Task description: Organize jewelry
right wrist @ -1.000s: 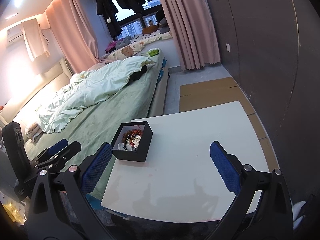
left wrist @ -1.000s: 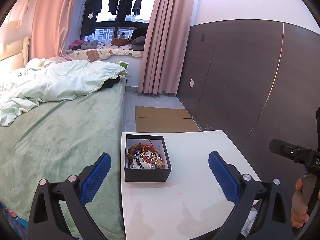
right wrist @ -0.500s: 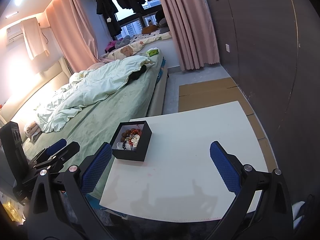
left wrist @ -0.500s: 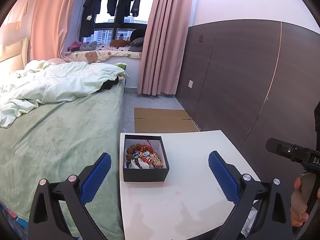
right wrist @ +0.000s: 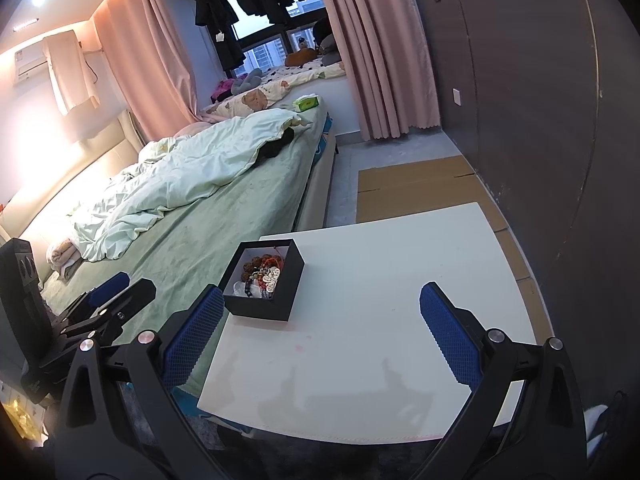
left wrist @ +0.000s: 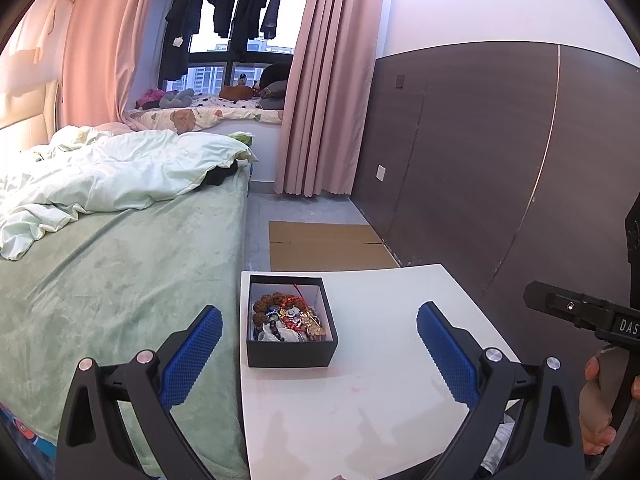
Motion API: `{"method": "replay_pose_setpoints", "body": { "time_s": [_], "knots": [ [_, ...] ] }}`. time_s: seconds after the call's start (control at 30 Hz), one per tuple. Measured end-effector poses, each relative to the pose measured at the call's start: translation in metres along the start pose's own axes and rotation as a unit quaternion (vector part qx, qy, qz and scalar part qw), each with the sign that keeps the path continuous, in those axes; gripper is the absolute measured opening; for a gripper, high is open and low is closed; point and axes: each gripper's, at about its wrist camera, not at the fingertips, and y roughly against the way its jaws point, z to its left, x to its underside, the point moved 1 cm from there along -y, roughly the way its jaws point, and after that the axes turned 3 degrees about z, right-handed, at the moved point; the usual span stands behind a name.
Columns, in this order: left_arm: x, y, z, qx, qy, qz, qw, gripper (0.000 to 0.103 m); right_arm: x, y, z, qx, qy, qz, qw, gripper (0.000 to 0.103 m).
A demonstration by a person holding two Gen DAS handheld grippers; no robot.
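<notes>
A black open box (left wrist: 289, 354) stands at the far left corner of the white table (left wrist: 380, 400). It holds a tangle of jewelry (left wrist: 286, 318): brown bead strands, red cord and gold pieces. The box also shows in the right wrist view (right wrist: 280, 292), with the jewelry (right wrist: 262, 274) inside. My left gripper (left wrist: 318, 354) is open and empty, held above the table's near edge, the box between its blue pads. My right gripper (right wrist: 320, 332) is open and empty above the table's front, the box just beyond its left pad.
A bed with a green blanket (left wrist: 112, 280) touches the table's left side. A dark wall panel (left wrist: 500, 160) runs along the right. Flat cardboard (left wrist: 324, 244) lies on the floor beyond the table. The right gripper's body (left wrist: 580, 312) shows at the right edge of the left wrist view.
Both views have shifted slightly: the box sits a little lower and closer in the left wrist view. Both grippers stay open and empty.
</notes>
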Motion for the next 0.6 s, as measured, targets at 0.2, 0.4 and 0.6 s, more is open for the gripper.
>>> {"method": "replay_pose_setpoints", "body": {
  "time_s": [0.2,0.4,0.6],
  "knots": [
    [0.0013,0.0003,-0.0035,-0.003,-0.006,0.000,1.0000,0.095,0.0007,-0.0021,-0.0021,0.002,0.001,0.003,1.000,0.098],
    [0.0015,0.0003,-0.0044,-0.004,-0.006,0.001,1.0000,0.095,0.0019,-0.0022,-0.0009,0.002,0.001,0.004,1.000,0.098],
    [0.0030,-0.0038,-0.0064,-0.013,-0.005,0.005,0.9999,0.095,0.0047,-0.0017,-0.0006,0.003,0.007,0.008,1.000,0.098]
  ]
}}
